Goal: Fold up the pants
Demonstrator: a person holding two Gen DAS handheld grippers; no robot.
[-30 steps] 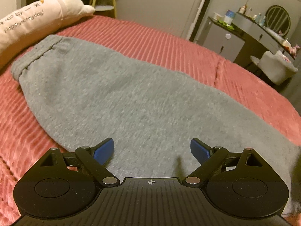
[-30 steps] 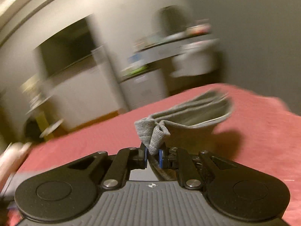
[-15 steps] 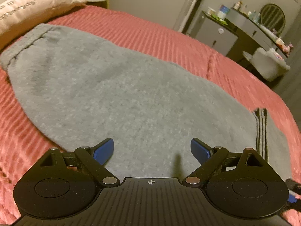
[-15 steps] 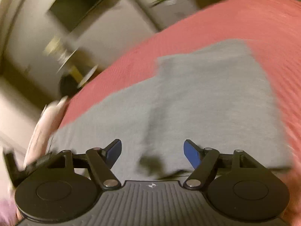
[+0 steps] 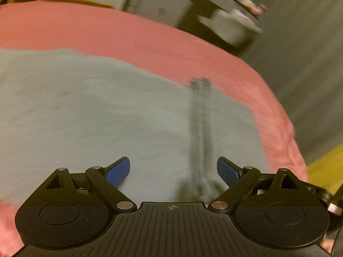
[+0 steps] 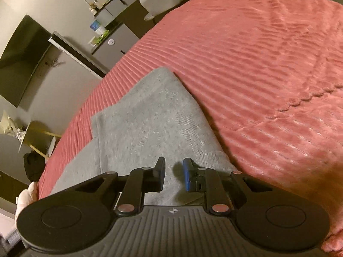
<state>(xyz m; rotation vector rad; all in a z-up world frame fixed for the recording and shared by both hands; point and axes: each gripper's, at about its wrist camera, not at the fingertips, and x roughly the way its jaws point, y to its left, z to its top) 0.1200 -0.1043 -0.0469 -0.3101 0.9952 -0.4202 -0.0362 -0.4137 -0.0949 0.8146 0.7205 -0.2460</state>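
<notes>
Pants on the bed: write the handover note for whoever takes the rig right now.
Left gripper: jaws wide open, nothing between them, above the grey pants.
Right gripper: jaws closing, narrow gap over the fabric; a pinch cannot be confirmed.
Pants lie flat on the pink bedspread, cuff end near the bed's edge, one layer's edge stepped over another in the right wrist view.
Done: pants laid out.
Left: grip the cuff end and fold it over.

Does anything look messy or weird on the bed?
Nothing stands out. The gray pants lie flat and smooth on the pink bedspread, folded over with a tidy edge. No spills or tears show. The left wrist view is blurry, so small wrinkles there are hard to tell.
</notes>
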